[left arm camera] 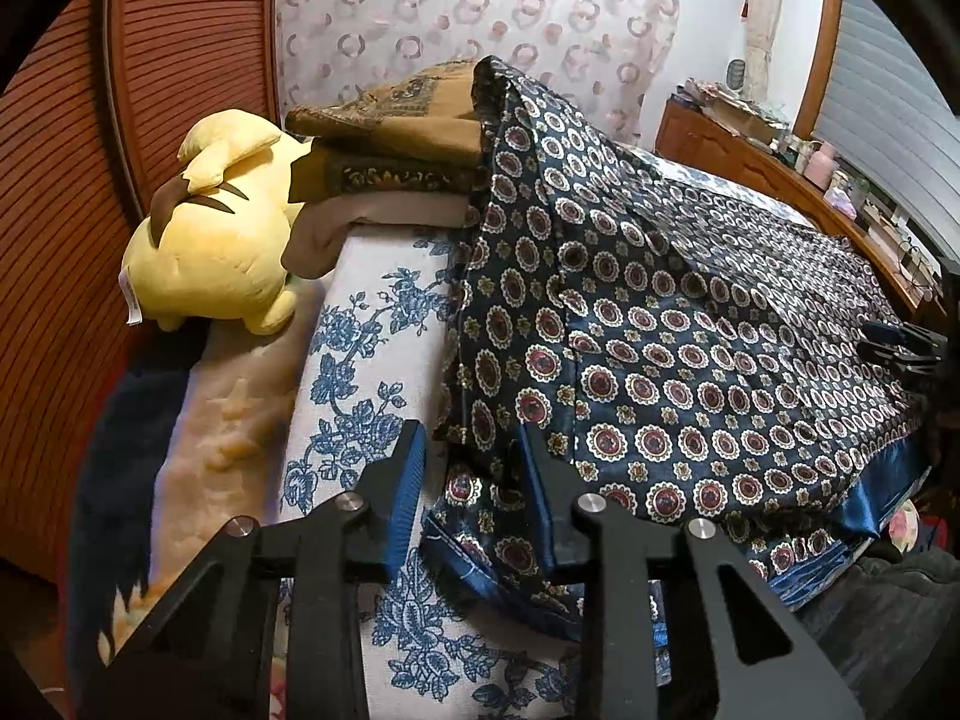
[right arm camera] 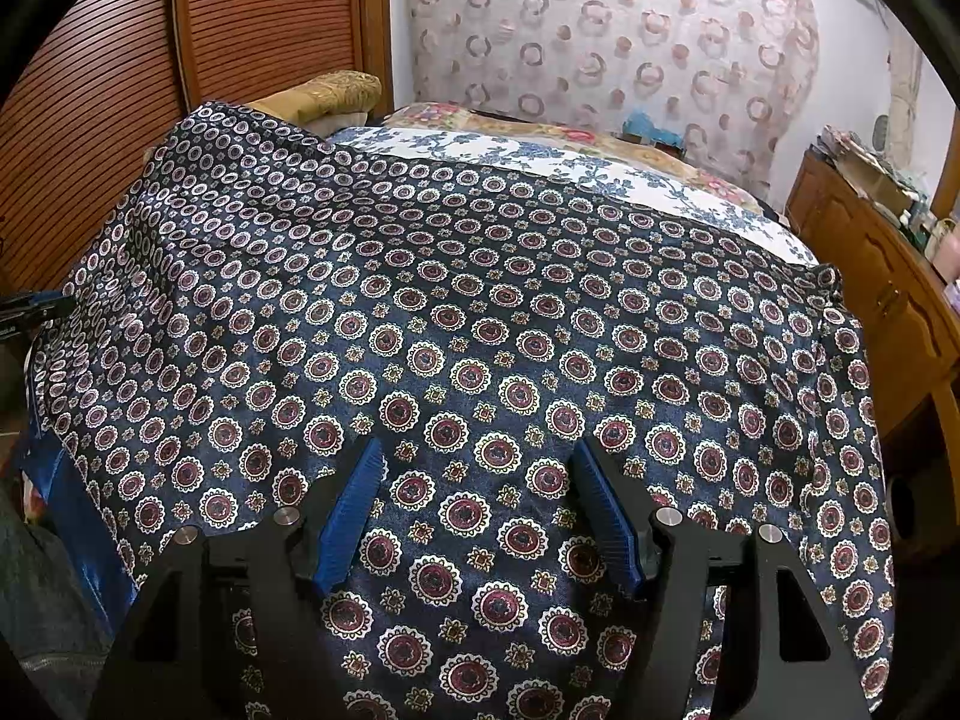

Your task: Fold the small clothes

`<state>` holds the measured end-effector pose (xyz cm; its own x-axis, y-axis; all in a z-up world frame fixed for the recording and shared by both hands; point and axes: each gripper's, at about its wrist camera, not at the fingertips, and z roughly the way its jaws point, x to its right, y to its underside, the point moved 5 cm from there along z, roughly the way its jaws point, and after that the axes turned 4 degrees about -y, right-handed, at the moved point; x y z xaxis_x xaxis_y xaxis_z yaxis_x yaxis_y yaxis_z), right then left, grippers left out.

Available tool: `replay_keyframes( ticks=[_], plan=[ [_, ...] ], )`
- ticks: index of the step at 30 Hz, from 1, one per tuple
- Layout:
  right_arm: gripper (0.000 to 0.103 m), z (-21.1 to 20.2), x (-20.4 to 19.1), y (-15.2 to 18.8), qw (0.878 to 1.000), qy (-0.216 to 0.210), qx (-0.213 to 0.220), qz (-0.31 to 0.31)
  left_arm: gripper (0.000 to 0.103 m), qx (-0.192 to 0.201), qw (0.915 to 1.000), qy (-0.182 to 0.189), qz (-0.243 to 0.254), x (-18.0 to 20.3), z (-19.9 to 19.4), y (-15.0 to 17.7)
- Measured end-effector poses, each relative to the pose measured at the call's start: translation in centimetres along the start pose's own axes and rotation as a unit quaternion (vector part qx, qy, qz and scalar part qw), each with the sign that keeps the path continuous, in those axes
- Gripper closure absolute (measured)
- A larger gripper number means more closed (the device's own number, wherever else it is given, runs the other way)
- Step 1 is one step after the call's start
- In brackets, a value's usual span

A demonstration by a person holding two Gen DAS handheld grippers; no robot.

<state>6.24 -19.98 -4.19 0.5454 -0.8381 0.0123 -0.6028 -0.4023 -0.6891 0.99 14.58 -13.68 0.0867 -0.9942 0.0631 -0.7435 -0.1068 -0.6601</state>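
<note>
A dark blue satin garment (left arm camera: 690, 330) printed with red and white medallions lies spread over the bed, its left side folded over into a long ridge. My left gripper (left arm camera: 470, 438) stands at that folded edge near the blue hem. Bunched cloth sits between its blue pads, with a thin gap still showing at the left pad (left arm camera: 408, 480). In the right wrist view the same garment (right arm camera: 480, 300) fills the frame. My right gripper (right arm camera: 477, 444) hovers over its near part, jaws wide apart and nothing between them. The right gripper's tip (left arm camera: 900, 348) shows at the garment's far right edge.
The bed carries a white sheet with blue flowers (left arm camera: 360, 330). A yellow plush toy (left arm camera: 222, 228) and stacked brown blankets (left arm camera: 390, 138) lie at its head beside a slatted wooden door (left arm camera: 72, 180). A cluttered wooden dresser (right arm camera: 888, 276) runs along the right side.
</note>
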Motion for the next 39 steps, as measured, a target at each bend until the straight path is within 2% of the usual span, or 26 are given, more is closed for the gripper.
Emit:
replay_keyframes(
  ticks=[1,6,7,8,14,27,33,39],
  plan=[
    [0.035,0.0,0.0,0.0,1.0,0.0,0.0,0.0,0.071,0.0,1.0,0.002,0.002,0.1,0.0,0.0],
    [0.035,0.0,0.0,0.0,1.0,-0.001,0.0,0.001,0.091,-0.001,0.9997,0.016,0.016,0.9,0.0,0.1],
    [0.035,0.0,0.0,0.0,1.0,-0.002,0.0,0.001,0.097,-0.003,0.9995,0.026,0.016,1.0,0.0,0.2],
    [0.035,0.0,0.0,0.0,1.0,-0.003,0.0,0.001,0.099,-0.003,0.9992,0.036,0.014,1.1,0.0,0.2],
    [0.035,0.1,-0.1,-0.1,1.0,-0.002,0.0,0.002,0.1,0.035,0.9976,0.06,-0.004,1.5,-1.5,-1.4],
    [0.035,0.1,-0.2,-0.2,1.0,-0.003,0.001,0.003,0.1,0.104,0.9894,0.099,0.023,5.4,-4.6,-6.5],
    [0.035,-1.3,0.3,-0.3,1.0,-0.006,0.016,0.021,0.1,0.133,0.9806,0.129,0.063,9.5,-5.4,-10.1],
    [0.035,-4.9,0.9,-0.7,0.998,0.007,0.05,0.029,0.1,0.137,0.9689,0.162,0.127,15.2,-5.3,-12.2]
  ],
)
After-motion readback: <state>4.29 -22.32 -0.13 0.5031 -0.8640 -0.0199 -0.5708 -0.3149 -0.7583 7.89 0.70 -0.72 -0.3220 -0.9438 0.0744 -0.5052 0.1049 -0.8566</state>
